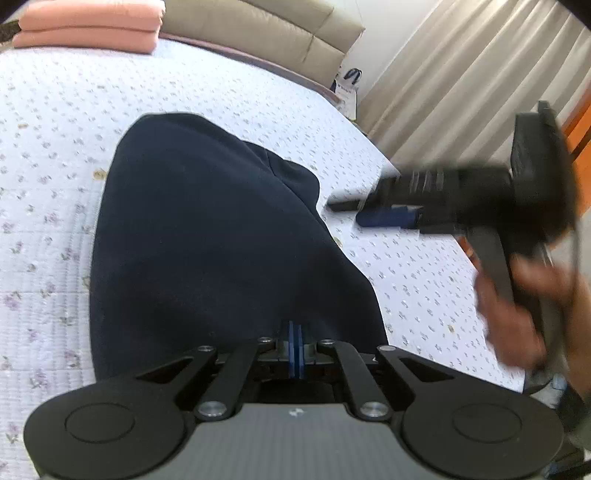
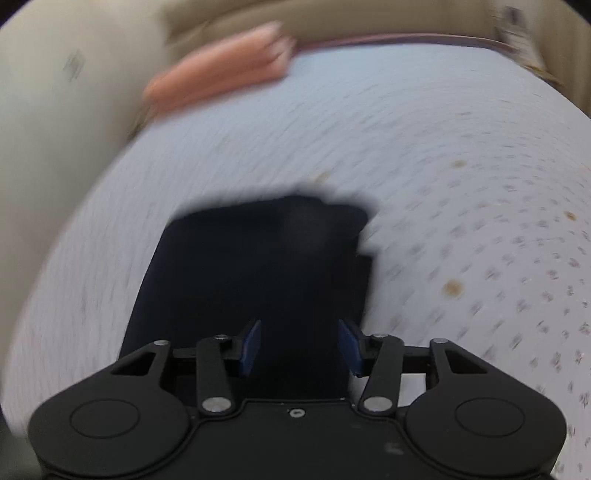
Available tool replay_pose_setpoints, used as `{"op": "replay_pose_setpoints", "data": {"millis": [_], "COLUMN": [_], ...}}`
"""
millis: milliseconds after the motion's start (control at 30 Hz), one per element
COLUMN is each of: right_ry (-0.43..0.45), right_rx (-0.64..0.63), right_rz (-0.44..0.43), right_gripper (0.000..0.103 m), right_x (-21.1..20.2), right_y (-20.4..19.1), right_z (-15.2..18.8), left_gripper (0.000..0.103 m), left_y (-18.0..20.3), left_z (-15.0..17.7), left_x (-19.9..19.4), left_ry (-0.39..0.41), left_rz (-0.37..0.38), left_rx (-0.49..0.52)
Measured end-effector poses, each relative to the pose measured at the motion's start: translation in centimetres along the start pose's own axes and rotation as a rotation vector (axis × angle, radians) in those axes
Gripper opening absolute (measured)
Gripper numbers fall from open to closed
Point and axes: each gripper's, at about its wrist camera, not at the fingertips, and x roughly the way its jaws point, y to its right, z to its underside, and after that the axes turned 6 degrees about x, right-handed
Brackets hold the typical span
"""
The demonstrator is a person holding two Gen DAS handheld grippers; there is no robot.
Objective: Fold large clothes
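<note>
A dark navy garment (image 1: 207, 236) lies folded on the flowered white bedspread (image 1: 55, 147). My left gripper (image 1: 295, 347) is shut, its blue pads pressed together at the garment's near edge; whether cloth is pinched between them is hidden. My right gripper (image 1: 347, 212) shows blurred at the right of the left wrist view, above the bedspread beside the garment. In the right wrist view my right gripper (image 2: 299, 347) is open, its blue pads (image 2: 251, 345) spread over the garment (image 2: 258, 273), holding nothing. That view is motion-blurred.
Folded pink bedding (image 1: 88, 26) lies at the bed's head against a beige padded headboard (image 1: 280, 29). Beige curtains (image 1: 461, 74) hang at the right beyond the bed's edge. A white bag (image 1: 347, 88) stands by the headboard.
</note>
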Motion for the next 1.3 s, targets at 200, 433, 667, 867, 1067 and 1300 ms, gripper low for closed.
{"op": "replay_pose_setpoints", "data": {"millis": [200, 433, 667, 867, 1067, 1300], "right_ry": [-0.15, -0.055, 0.18, 0.157, 0.107, 0.2], "right_rx": [-0.04, 0.004, -0.08, -0.227, -0.198, -0.28], "right_rz": [0.151, 0.169, -0.104, -0.016, 0.146, -0.114], "right_gripper": [0.0, 0.003, 0.009, 0.007, 0.0, 0.015], "right_x": [1.7, -1.1, 3.3, 10.8, 9.2, 9.4], "right_y": [2.9, 5.0, 0.3, 0.4, 4.2, -5.5], "right_z": [8.8, 3.7, -5.2, -6.1, -6.8, -11.4], "left_gripper": [0.003, 0.004, 0.004, 0.003, 0.003, 0.004], "left_y": [-1.0, -2.3, -1.8, -1.9, -2.2, -2.8], "left_z": [0.8, 0.3, 1.0, 1.6, 2.0, 2.2], "left_x": [-1.9, -2.7, -1.1, -1.1, -1.4, -1.4], "left_ry": [0.005, 0.01, -0.02, 0.0, -0.014, -0.005], "left_rz": [0.016, 0.064, 0.051, 0.057, 0.105, 0.119], "left_rx": [-0.083, -0.087, -0.099, -0.114, -0.108, -0.14]}}
